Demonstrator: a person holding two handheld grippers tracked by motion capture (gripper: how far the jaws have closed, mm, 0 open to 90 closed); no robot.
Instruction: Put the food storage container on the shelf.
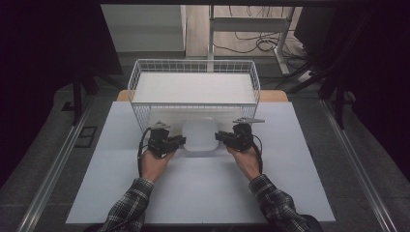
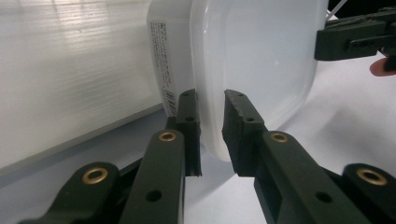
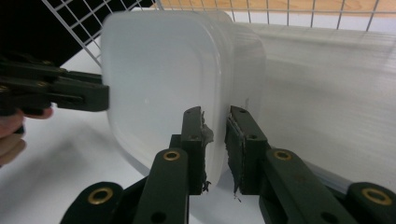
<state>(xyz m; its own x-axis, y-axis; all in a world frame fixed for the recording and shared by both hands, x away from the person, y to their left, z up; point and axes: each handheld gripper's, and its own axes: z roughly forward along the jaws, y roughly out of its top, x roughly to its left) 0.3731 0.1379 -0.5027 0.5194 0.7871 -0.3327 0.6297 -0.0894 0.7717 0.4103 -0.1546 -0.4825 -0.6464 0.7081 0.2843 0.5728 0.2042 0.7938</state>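
A translucent white plastic container with a rounded square lid sits just in front of the wire basket. My left gripper grips its left rim and my right gripper grips its right rim. In the left gripper view the jaws of my left gripper are closed on the edge of the container, beside a printed label. My right gripper clamps the opposite edge of the container. Each gripper view also shows the other gripper, the right gripper and the left gripper.
The white wire basket has a pale liner sheet inside and stands at the back of the white table mat. Its mesh wall is close behind the container. Dark floor, rails and cables surround the table.
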